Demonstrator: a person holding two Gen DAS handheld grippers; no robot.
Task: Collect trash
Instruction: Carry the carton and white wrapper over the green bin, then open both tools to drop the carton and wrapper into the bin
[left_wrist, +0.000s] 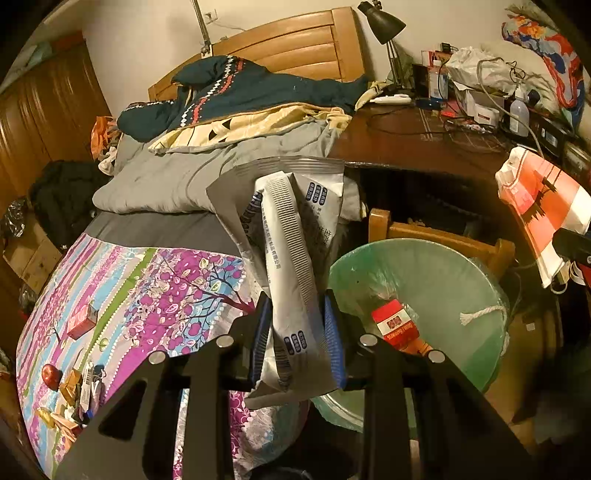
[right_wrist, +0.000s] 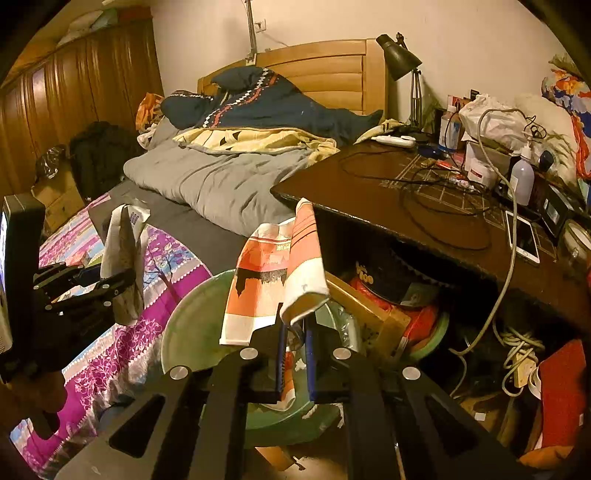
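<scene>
Crinkled foil wrapper (left_wrist: 291, 258), glossy plastic bin liner (left_wrist: 436, 273), wooden headboard (left_wrist: 295, 44).

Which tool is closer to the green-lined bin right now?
Right. The right tool, shut on the orange-and-white bag, hangs over the green-lined bin. The left tool, shut on the grey wrapper, is beside the rim, over the bed's edge.

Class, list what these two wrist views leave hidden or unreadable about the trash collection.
- Left wrist: the bin floor, hidden by its green liner and the red packet.
- Left wrist: print on the grey wrapper, too small and crumpled.
- Right wrist: the bin's inside, blocked by the orange-and-white wrapper and right gripper.
</scene>
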